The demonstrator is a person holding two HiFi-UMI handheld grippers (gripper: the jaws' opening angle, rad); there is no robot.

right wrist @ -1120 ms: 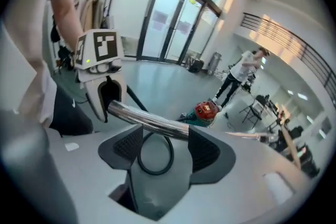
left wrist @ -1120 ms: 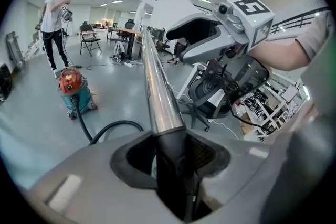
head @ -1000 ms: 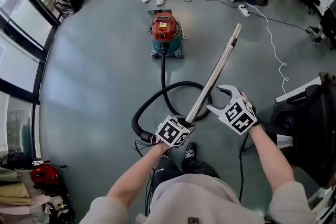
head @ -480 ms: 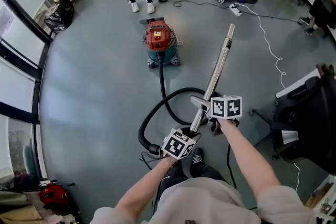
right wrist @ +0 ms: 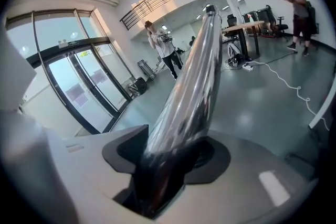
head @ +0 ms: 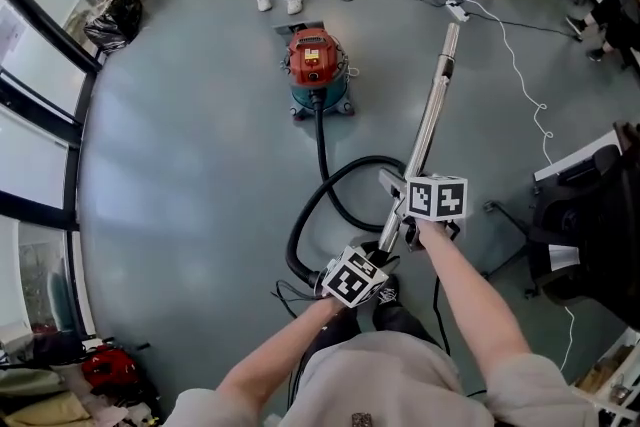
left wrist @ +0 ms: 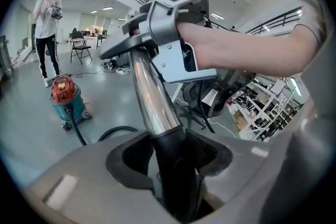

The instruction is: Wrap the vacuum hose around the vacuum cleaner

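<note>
Above the grey floor [head: 180, 165], the steel wand [head: 432, 105] is clamped by the left gripper [head: 378, 255] and by the right gripper [head: 400, 210], whose jaws have just been closing on it, so the looped hose [head: 321, 140] may be kinked if the wand is twisted.

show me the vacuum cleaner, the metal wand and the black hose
vacuum cleaner [head: 314, 56], head view, red lid
metal wand [head: 432, 110], head view, middle of the tube
black hose [head: 320, 130], head view, straight run below the vacuum cleaner
</note>
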